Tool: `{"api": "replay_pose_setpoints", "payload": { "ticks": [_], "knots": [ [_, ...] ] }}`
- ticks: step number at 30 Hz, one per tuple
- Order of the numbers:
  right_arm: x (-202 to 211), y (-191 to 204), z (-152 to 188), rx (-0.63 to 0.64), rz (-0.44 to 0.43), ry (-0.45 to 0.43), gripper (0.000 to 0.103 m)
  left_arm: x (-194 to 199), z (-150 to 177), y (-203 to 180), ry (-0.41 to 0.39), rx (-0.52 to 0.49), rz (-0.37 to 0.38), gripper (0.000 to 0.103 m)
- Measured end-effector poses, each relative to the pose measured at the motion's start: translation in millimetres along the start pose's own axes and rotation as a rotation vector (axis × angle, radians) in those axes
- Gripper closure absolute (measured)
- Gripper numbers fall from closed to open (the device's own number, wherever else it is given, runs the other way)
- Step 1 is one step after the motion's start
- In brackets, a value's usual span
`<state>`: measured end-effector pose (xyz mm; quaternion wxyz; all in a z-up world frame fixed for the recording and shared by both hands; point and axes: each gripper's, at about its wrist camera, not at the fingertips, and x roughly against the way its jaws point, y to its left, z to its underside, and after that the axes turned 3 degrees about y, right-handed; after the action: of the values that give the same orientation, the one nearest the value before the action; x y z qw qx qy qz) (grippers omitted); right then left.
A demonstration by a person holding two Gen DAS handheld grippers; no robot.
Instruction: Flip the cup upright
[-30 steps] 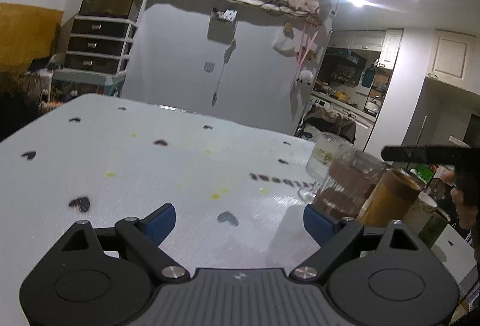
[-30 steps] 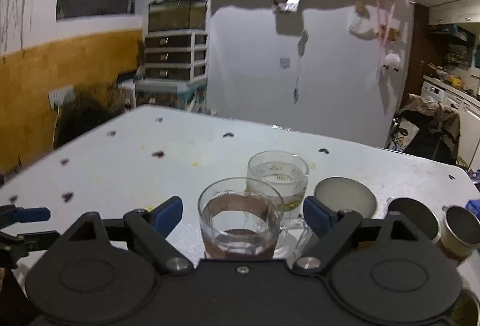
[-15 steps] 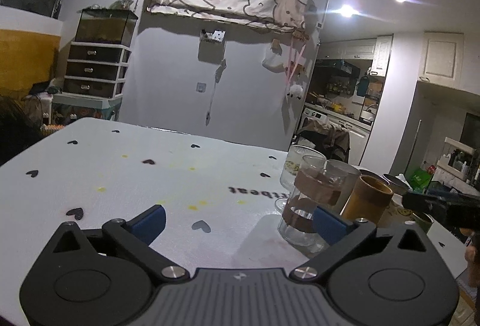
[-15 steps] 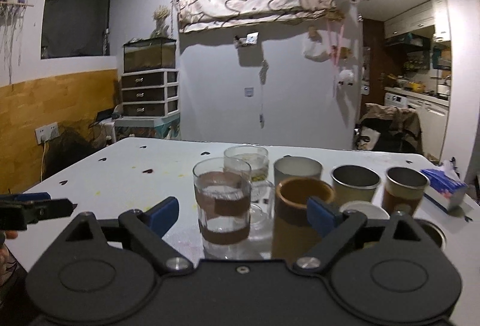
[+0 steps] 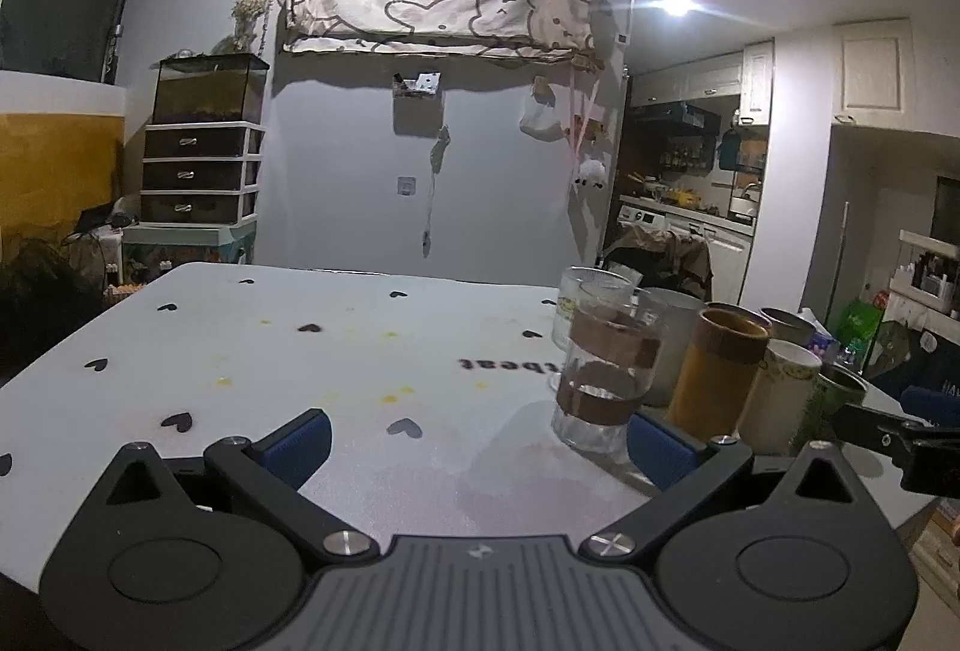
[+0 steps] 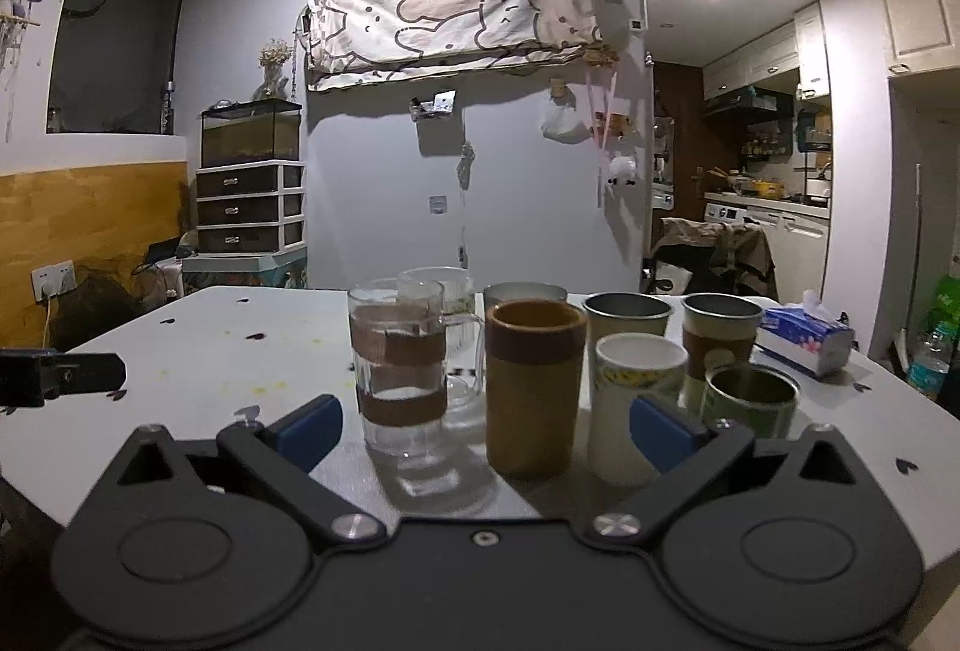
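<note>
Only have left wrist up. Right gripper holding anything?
Observer: No. The right gripper is open and empty; the banded glass stands free on the table ahead of it.
Operator: Any cup upside down?
Observer: None that I can see. The brown cup, white cup and green tin all show open rims on top.
Operator: Anything else over there?
Observer: A tissue pack lies to the right of the cups.

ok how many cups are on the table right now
8, all upright: banded clear glass, glass mug and grey cup behind, brown tumbler, white paper cup, green tin, two metal cups.
</note>
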<state>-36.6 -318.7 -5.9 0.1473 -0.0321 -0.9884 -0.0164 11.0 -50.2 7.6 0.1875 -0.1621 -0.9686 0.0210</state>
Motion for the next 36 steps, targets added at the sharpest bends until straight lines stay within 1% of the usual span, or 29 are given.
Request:
{"api": "replay_pose_setpoints", "payload": {
  "ticks": [2,10,25,36],
  "knots": [
    [5.5,1.2,3.3,-0.003,0.012,-0.007,0.0,2.8,2.5,-2.2,0.0,-0.006,0.012,0.0],
    [22.3,5.4,14.6,0.002,0.038,-0.038,0.0,6.3,8.9,-6.3,-0.005,-0.015,0.013,0.0],
    [25.3,7.1,14.5,-0.008,0.041,-0.044,0.0,10.8,10.5,-1.9,-0.003,-0.007,-0.015,0.0],
    [25.8,7.3,14.2,-0.015,0.049,-0.047,0.0,11.0,10.3,-1.4,-0.006,-0.01,-0.016,0.0]
  ]
}}
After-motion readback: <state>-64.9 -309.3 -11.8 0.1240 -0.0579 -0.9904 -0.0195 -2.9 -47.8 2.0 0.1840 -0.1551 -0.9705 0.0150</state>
